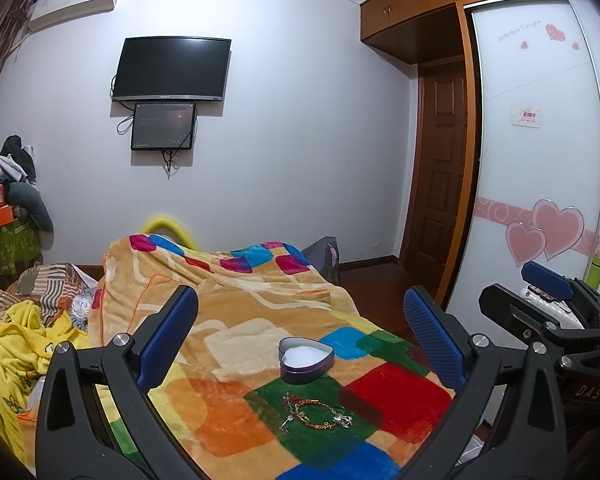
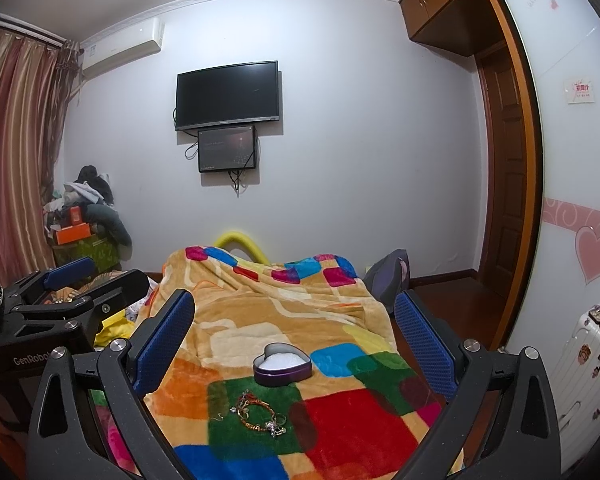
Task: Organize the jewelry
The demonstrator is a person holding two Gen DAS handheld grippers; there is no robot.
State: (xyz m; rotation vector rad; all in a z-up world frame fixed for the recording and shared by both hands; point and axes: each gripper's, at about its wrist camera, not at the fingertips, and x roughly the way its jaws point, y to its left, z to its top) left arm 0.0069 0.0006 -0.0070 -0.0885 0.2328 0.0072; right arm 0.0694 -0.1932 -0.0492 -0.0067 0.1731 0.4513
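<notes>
A heart-shaped purple tin [image 1: 306,360] with a white lining sits open on the colourful blanket; it also shows in the right wrist view [image 2: 282,363]. Just in front of it, on a green patch, lies a small pile of jewelry [image 1: 318,412]: an orange beaded bracelet and silver pieces, also in the right wrist view [image 2: 260,414]. My left gripper [image 1: 300,336] is open and empty, held above the blanket with the tin between its fingers in view. My right gripper [image 2: 296,340] is open and empty, likewise above the tin. Each gripper shows at the edge of the other's view.
The patchwork blanket [image 1: 228,320] covers a bed. Yellow bedding [image 1: 24,340] lies bunched at the left. A white suitcase [image 2: 584,364] stands at the right by a sliding wardrobe [image 1: 536,160]. A cluttered stand [image 2: 80,236] is by the curtain.
</notes>
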